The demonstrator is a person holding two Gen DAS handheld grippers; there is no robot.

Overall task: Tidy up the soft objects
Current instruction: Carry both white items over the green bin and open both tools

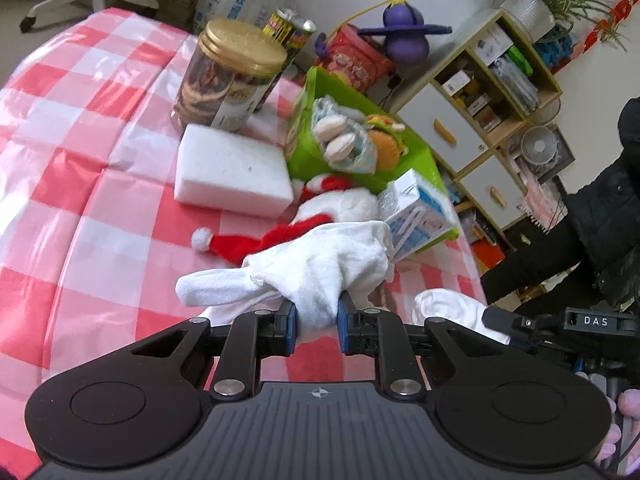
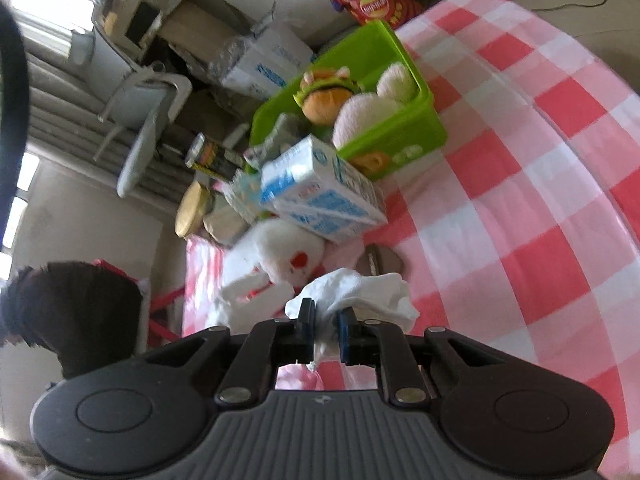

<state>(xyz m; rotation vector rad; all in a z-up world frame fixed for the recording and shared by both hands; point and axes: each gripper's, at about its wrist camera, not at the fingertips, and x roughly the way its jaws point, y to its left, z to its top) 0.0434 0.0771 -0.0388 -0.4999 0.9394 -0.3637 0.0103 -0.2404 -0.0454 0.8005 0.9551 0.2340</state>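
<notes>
- Sorting is partway: green bin [image 1: 304, 160] at far side of tabletop [image 1: 80, 140] already holds a burger plush [image 2: 324, 98], a pale fluffy plush [image 2: 360, 118] and a crinkly packet of round pads [image 1: 344, 140]
- Left tongs [image 1: 316, 320] pinched narrow on a white glove [image 1: 312, 264], which hangs off the blue pads [image 1: 291, 324], lifted just above the cloth, near the bin but not in it
- Right tongs [image 2: 326, 330] pinched narrow on a second white cloth piece [image 2: 360, 292], glove or sock, cannot tell which; bunched at the tips, low over the tabletop, not in the bin yet
- Still out on the tabletop: white plush with red Santa hat [image 1: 340, 208] just beside the bin, white foam block [image 1: 232, 168] next to it
- Blue and white carton [image 2: 320, 196] leans on the bin's near edge, partly over the plush; likely not a soft item
- Cookie jar with gold lid [image 1: 228, 76] and a can [image 1: 288, 28] stand behind the foam, hard items, probably stay put
- Judgement: around half done; both held pieces, the Santa plush and maybe the foam are left to go in the bin
</notes>
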